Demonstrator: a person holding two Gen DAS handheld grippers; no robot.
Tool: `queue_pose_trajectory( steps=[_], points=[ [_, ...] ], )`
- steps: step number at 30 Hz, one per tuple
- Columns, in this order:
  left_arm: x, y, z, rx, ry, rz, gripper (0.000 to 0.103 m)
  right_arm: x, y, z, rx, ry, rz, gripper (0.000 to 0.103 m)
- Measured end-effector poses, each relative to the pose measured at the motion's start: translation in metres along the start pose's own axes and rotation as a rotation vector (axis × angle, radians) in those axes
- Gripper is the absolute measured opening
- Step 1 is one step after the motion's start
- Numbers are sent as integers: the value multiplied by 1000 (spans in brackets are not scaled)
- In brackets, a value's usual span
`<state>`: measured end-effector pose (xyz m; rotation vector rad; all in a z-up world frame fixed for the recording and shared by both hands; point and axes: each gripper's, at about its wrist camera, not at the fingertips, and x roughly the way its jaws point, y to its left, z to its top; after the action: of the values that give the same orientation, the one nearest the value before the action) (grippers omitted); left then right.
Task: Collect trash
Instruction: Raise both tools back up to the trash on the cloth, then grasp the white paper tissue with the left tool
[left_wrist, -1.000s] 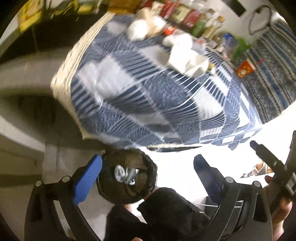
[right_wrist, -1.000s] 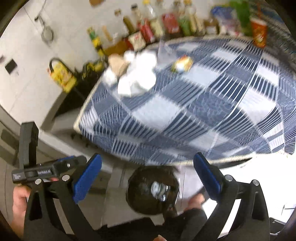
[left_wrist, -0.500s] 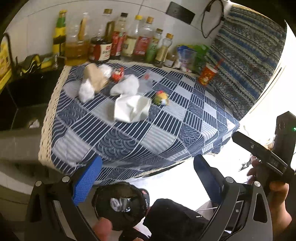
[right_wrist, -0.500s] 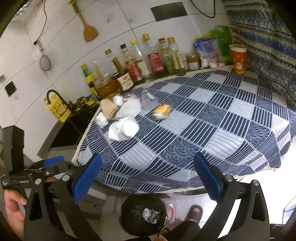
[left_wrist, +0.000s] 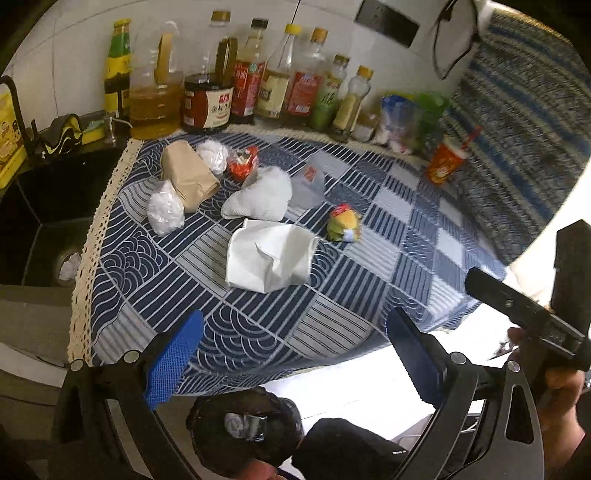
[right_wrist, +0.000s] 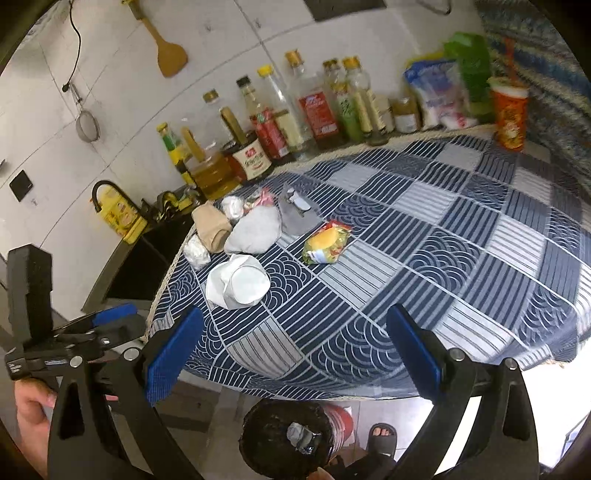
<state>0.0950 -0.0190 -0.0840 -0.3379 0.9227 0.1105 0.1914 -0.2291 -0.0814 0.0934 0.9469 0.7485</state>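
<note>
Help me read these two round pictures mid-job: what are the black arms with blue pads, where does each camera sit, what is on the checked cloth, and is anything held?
No robot here: a person holds a two-finger tool in each hand. Each fisheye camera sits on one tool and looks forward along its fingers. The blue pads at the bottom of the left view are the left gripper; the right view shows the right gripper. Both stand open, holding nothing.

On the blue checked tablecloth lies the trash: a large crumpled white paper, a brown paper bag, white wads, a red wrapper, a clear plastic bag and a yellow-green snack wrapper. Sauce bottles line the wall.

Below the table edge stands a bin with a black liner, with some trash inside.
</note>
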Motion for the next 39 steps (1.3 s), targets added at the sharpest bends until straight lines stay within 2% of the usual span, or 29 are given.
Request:
queue_pose_trajectory(
  steps=[4,8,14,17,21,26,29,31,32,33,39],
  points=[
    [31,-4,11,13,63,43,96,29,-15,15,-38,74,33,98],
    [61,-5,22,30,122,76,96,51,-30,26,-52,110,61,98],
    [92,0,40,34,149,121,96,72,-47,40,-74,141,98,98],
    [107,0,48,47,176,116,96,83,-48,45,-111,161,105,98],
    [126,8,54,26,217,168,96,94,-50,52,-175,176,120,98],
    [141,15,53,-16,270,161,95,109,-51,58,-256,200,115,98],
    [143,15,52,-38,257,153,95,117,-51,64,-283,209,112,98],
    [141,16,52,-53,234,161,94,126,-51,67,-324,223,67,98],
    [141,15,51,-54,231,162,86,129,-51,68,-339,227,64,98],
    [142,15,51,-56,233,158,82,131,-51,69,-345,231,69,98],
    [139,16,52,-86,226,148,78,148,-50,76,-375,268,100,98]
  ],
)
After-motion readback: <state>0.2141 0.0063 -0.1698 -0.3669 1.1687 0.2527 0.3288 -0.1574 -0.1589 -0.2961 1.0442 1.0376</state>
